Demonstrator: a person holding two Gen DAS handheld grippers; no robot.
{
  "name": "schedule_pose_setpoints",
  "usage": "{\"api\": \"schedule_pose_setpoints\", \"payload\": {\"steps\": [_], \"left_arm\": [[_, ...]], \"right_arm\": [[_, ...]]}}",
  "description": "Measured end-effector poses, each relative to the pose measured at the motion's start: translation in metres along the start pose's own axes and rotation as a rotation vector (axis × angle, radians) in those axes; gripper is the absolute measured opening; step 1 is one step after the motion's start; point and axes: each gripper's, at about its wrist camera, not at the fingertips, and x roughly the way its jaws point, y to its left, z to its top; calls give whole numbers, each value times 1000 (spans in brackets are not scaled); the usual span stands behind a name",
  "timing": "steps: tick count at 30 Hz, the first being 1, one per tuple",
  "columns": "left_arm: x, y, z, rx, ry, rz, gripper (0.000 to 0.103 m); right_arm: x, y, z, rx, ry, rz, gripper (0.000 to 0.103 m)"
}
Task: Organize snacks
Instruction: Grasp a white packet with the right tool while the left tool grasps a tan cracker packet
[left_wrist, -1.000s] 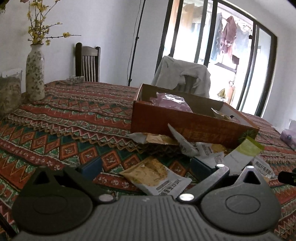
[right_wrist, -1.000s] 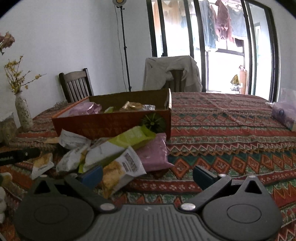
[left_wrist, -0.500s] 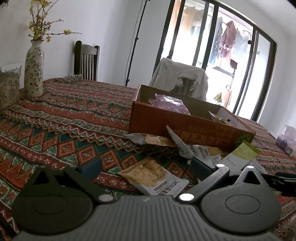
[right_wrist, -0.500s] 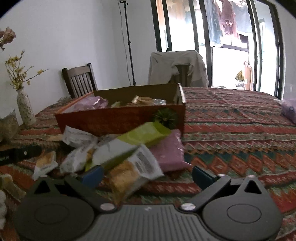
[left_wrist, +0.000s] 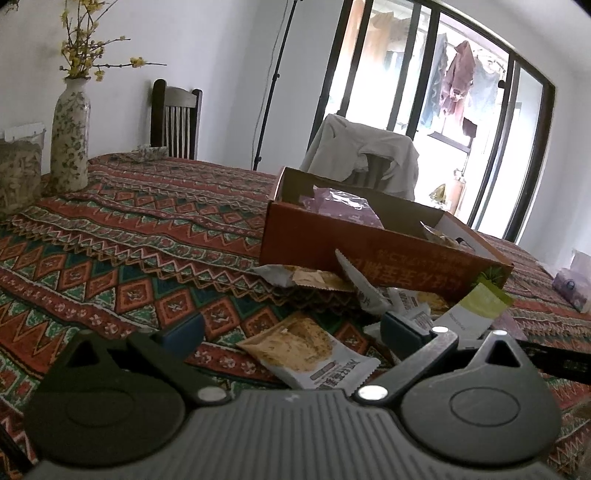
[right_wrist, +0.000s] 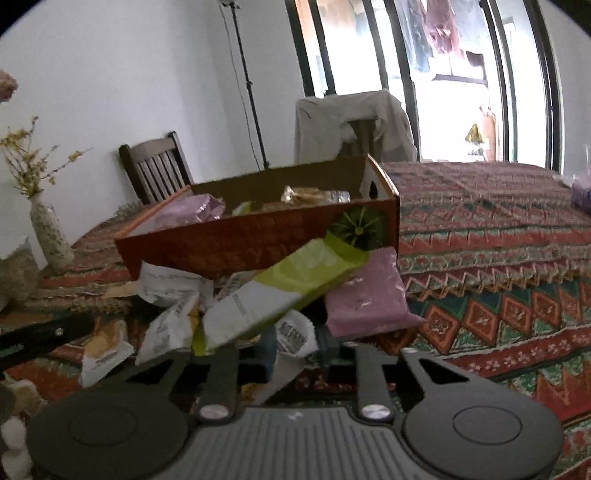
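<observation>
An orange cardboard box (left_wrist: 369, 254) (right_wrist: 258, 240) stands on the patterned tablecloth and holds a purple packet (left_wrist: 343, 206) and other snacks. Loose packets are piled against its front, among them a green-and-white packet (right_wrist: 288, 284) and a pink packet (right_wrist: 365, 295). My right gripper (right_wrist: 295, 350) is low at this pile. Its jaws are closing, and a white barcode packet (right_wrist: 295, 336) is pinched between them. My left gripper (left_wrist: 291, 328) is open just above the cloth. A cracker packet (left_wrist: 306, 350) lies flat between its fingers, untouched.
A floral vase (left_wrist: 70, 136) and a jar (left_wrist: 18, 177) stand at the table's far left. A wooden chair (left_wrist: 175, 114) and a chair draped with cloth (left_wrist: 362, 155) stand behind the table. A purple pack (left_wrist: 570, 288) lies at the right edge.
My right gripper has moved forward into the pile, and its wide-open jaws have come together on the white barcode packet. The left gripper has stayed in place, still open.
</observation>
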Motion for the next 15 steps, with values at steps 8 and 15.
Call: {"api": "schedule_pose_setpoints", "payload": {"steps": [8, 15], "left_arm": [[-6, -5, 3, 17, -2, 60, 103], [-9, -13, 9, 123, 46, 70, 103]], "right_arm": [[-35, -13, 2, -10, -113, -6, 6], [-46, -21, 2, -14, -143, 13, 5]]}}
